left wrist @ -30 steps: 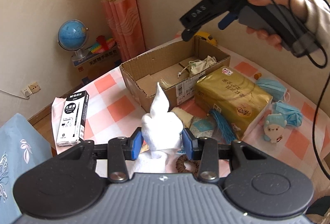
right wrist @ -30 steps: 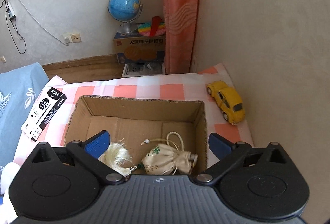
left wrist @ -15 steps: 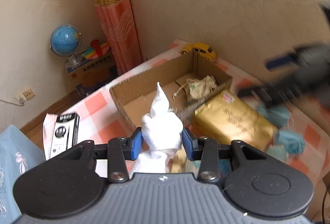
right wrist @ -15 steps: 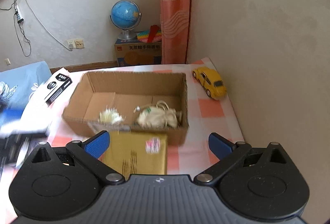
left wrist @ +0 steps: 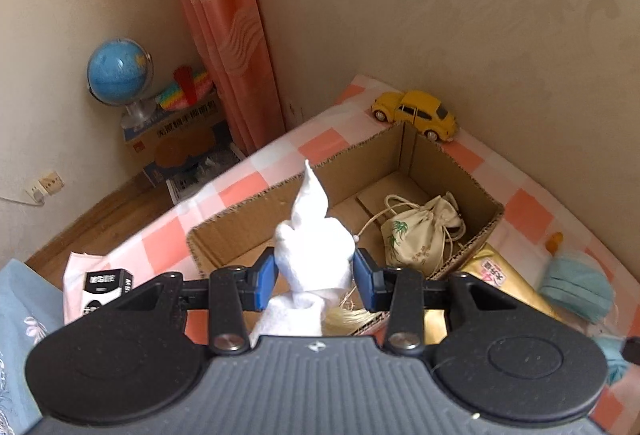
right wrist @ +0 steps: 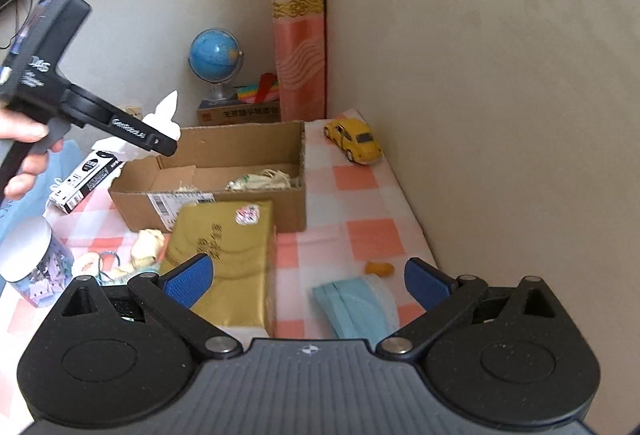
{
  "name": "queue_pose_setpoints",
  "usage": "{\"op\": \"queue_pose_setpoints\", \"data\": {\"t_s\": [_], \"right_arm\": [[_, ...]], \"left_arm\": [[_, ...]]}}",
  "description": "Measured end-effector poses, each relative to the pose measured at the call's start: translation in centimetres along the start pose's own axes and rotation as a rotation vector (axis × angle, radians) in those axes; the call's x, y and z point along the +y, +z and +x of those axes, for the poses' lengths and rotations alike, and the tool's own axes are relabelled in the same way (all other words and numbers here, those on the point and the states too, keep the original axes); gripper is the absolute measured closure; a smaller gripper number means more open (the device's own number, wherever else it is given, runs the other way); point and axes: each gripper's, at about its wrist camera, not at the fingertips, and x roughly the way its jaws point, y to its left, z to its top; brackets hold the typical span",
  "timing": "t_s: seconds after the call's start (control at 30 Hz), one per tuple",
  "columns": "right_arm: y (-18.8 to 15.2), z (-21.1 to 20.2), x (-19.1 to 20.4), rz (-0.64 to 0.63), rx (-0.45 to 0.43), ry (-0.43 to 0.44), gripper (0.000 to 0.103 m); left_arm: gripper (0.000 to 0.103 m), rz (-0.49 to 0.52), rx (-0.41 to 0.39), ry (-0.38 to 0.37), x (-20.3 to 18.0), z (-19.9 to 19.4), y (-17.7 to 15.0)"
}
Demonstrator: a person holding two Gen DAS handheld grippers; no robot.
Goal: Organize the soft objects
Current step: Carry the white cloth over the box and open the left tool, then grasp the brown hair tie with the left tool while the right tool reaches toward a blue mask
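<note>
Softly pinched, the white pointed cloth [left wrist: 314, 255] fills the left gripper [left wrist: 315, 277]; right gripper [right wrist: 310, 279] gapes.

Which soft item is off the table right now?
The white cloth, clamped in the left gripper above the box. The pouch lies inside the box; the masks lie on the table.

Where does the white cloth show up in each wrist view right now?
Left wrist: white cloth at centre, clamped in the left gripper, above the cardboard box.
Right wrist: upper left, its tip poking past the left gripper.
Shared landmark: yellow toy car.
</note>
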Motion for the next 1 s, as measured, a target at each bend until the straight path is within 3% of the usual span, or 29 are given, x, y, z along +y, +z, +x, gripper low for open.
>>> {"op": "queue_pose_setpoints", "data": {"t_s": [0.23,0.37,0.47,0.7,1.0], "right_arm": [[-0.9,-0.6,-0.8,0.006,-0.004,0.006,0.0],[-1.0,-0.6,-0.4,-0.026,-0.008,0.002,0.0],[-1.2,-0.6,-0.6,-0.027,-0.006,0.002,0.0],[-2.0,-1.0,-1.2,-0.029,0.004,-0.009,0.0],[-3.9,-1.3,-1.3,-0.053,0.022,0.017,0.0]], "left_arm": [[0.059,-0.007,0.054,0.034,-0.1,2.2,-0.2],[0.027,-0.019,0.046,0.073,0.1,2.2,-0.5],[0.017,-0.022,0.011,0.094,0.3,1.2,-0.8],[0.01,-0.016,-0.061,0.093,0.0,-2.7,-2.7],[0.007,0.001,-0.134,0.09,-2.6,-7.9,-8.1]]}}
